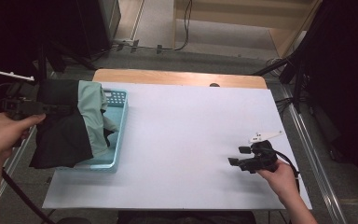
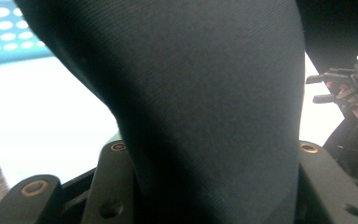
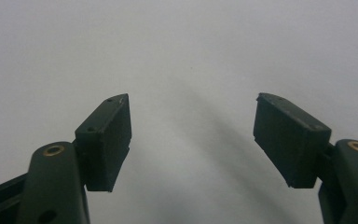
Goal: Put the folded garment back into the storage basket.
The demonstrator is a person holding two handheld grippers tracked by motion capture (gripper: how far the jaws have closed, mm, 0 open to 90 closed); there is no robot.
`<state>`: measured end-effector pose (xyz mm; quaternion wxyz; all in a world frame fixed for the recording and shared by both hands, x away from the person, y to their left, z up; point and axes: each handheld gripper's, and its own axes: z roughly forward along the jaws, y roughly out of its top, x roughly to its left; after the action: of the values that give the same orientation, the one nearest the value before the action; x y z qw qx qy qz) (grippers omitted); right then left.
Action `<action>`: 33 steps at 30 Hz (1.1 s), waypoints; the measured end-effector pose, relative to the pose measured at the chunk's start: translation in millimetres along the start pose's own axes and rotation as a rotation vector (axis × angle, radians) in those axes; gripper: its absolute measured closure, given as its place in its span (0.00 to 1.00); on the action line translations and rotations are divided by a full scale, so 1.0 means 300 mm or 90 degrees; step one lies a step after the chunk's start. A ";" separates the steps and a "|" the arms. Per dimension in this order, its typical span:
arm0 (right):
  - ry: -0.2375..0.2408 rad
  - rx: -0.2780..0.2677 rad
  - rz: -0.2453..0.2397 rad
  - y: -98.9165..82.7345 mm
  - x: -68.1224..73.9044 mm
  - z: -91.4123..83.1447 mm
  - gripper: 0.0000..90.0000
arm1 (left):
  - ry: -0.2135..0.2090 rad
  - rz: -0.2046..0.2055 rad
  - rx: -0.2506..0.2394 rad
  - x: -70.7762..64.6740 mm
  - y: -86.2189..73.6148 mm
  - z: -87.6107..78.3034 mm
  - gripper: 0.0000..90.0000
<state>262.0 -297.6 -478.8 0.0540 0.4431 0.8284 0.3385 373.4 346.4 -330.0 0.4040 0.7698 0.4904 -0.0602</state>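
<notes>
**Over the basket: dark garment held, not yet settled**

At the left edge of the light blue basket [image 1: 116, 140], my left gripper [image 1: 58, 109] is pinching the black garment [image 1: 63, 135]; in the left gripper view the dark cloth [image 2: 200, 107] sits thick between both jaws. The garment drapes over the basket's near-left rim, part of it hanging outside, off the side of the white table [image 1: 191, 140]. A pale green garment [image 1: 93, 116] lies in the basket, against the black one. My right gripper [image 1: 240, 156] rests well right of the basket on bare tabletop, jaws spread, nothing between them. My read: the green piece is in; the black one is about halfway, and I need to shift it over the basket, lower it and let go.
</notes>
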 end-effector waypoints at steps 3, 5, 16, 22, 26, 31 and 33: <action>0.000 -0.004 -0.004 0.000 -0.001 -0.001 0.29 | -0.007 0.007 0.005 -0.011 0.019 0.033 0.63; 0.000 -0.003 -0.002 0.000 0.000 -0.001 0.29 | -0.012 0.012 0.006 -0.018 0.029 0.052 0.62; 0.001 -0.002 -0.001 0.000 0.000 0.000 0.29 | -0.047 0.017 -0.001 -0.027 0.065 0.158 0.62; 0.000 -0.004 -0.005 0.001 0.000 -0.002 0.29 | -0.053 0.026 -0.001 -0.006 0.057 0.196 0.62; -0.001 -0.003 -0.004 0.000 -0.002 -0.002 0.29 | -0.037 0.016 0.006 0.027 0.034 0.207 0.62; -0.001 0.000 -0.006 0.002 0.001 0.001 0.29 | -0.017 0.013 0.014 0.066 0.011 0.206 0.62; -0.002 0.002 -0.006 0.002 0.001 0.003 0.29 | -0.006 0.007 0.021 0.080 0.004 0.207 0.62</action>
<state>262.5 -296.6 -479.1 0.0564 0.4396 0.8308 0.3365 405.5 320.9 -382.3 0.3943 0.7785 0.4834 -0.0698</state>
